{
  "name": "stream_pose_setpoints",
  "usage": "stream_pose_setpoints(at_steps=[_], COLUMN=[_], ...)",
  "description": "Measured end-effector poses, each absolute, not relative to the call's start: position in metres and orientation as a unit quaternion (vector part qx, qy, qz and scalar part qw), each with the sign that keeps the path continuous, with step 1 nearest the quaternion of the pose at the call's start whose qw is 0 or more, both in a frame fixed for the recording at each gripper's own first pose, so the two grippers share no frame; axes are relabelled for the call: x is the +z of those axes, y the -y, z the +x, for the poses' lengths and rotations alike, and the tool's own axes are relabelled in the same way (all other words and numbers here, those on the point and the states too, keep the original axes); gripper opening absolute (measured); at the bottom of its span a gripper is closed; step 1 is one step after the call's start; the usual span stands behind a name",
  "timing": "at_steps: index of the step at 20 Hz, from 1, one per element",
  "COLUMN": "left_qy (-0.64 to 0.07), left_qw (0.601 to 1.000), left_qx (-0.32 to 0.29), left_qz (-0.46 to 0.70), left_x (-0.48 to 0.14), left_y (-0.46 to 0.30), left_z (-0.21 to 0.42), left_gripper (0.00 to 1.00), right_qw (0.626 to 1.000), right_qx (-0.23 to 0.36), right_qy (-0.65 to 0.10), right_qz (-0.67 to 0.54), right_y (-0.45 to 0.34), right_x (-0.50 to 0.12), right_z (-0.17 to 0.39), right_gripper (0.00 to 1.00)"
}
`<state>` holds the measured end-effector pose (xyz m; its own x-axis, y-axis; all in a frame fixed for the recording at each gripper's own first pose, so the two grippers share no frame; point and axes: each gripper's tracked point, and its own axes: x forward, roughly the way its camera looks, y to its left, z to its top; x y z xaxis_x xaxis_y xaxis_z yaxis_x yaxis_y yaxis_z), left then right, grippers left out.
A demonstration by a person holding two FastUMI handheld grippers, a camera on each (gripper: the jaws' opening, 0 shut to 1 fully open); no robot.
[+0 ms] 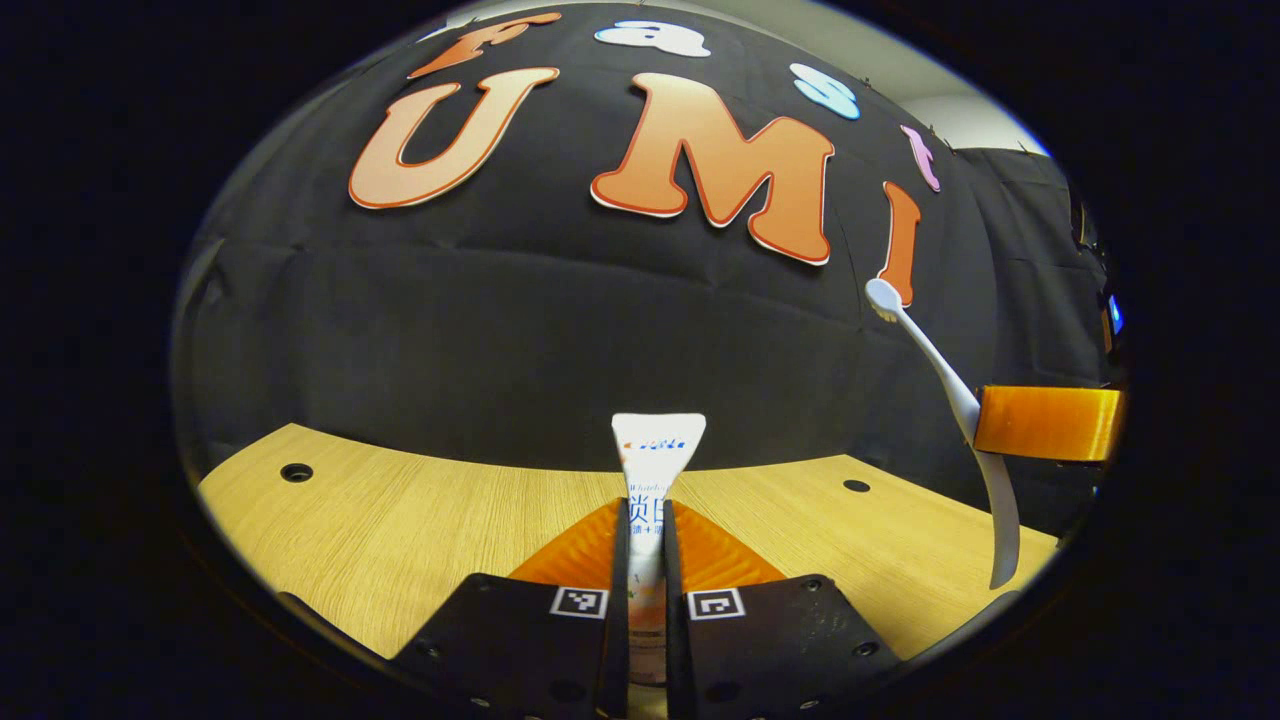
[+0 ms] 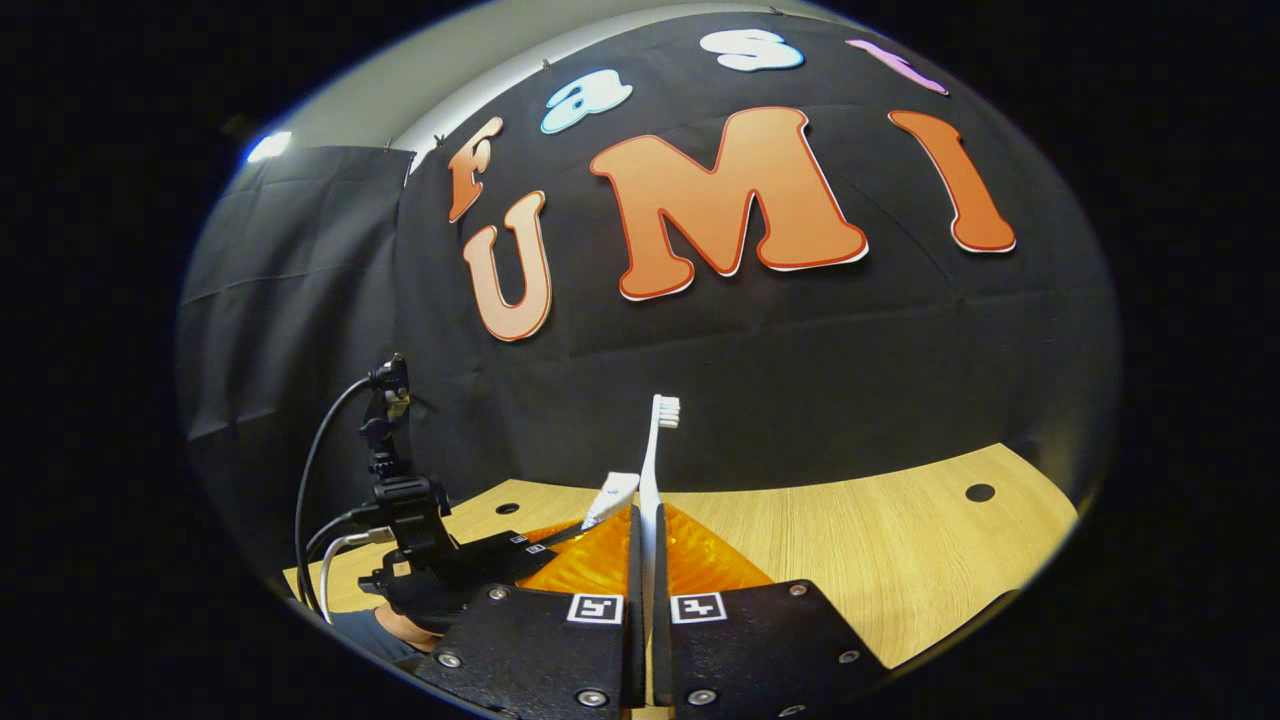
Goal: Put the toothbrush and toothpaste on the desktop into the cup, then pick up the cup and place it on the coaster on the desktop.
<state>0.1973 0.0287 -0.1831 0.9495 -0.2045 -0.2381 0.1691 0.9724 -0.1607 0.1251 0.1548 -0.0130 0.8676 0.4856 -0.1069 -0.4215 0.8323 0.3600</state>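
The left tool (image 1: 646,560) pinched the toothpaste (image 1: 655,450) between both fingers, tube end pointing forward above the counter (image 1: 400,520). The right tool (image 2: 646,560) likewise clamped the toothbrush (image 2: 655,450), bristled head raised upright. In the right gripper view, the left tool sat lower left, a hand beneath it.

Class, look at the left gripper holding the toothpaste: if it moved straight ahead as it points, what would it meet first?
Probably the booth wall. Ahead of the left gripper and its toothpaste, nothing stands on the table, though depth is unclear.
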Motion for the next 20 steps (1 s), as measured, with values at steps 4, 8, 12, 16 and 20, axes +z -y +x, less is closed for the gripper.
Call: stream_pose_setpoints(at_steps=[4,8,12,16,20], left_qy=[-0.144,-0.147,-0.138,-0.122,-0.115], left_qw=[0.982,0.981,0.982,0.986,0.988], left_qx=[-0.101,-0.093,-0.089,-0.062,-0.043], left_qz=[-0.074,-0.085,-0.09,-0.095,-0.091], left_x=[-0.19,-0.186,-0.169,-0.154,-0.147], left_y=[-0.032,-0.044,-0.056,-0.083,-0.107], left_z=[0.187,0.175,0.158,0.139,0.118], left_gripper=[0.33,0.43,0.82,0.96,0.96], right_qw=[0.95,0.947,0.943,0.938,0.93], right_qx=[0.242,0.249,0.258,0.272,0.278], right_qy=[-0.103,-0.1,-0.086,-0.058,-0.045], right_qz=[0.17,0.179,0.19,0.207,0.237], right_y=[-0.16,-0.166,-0.173,-0.187,-0.204], right_x=[-0.018,-0.014,-0.005,0.006,0.003], right_z=[0.127,0.128,0.132,0.141,0.154], right_gripper=[0.03,0.03,0.03,0.03,0.03])
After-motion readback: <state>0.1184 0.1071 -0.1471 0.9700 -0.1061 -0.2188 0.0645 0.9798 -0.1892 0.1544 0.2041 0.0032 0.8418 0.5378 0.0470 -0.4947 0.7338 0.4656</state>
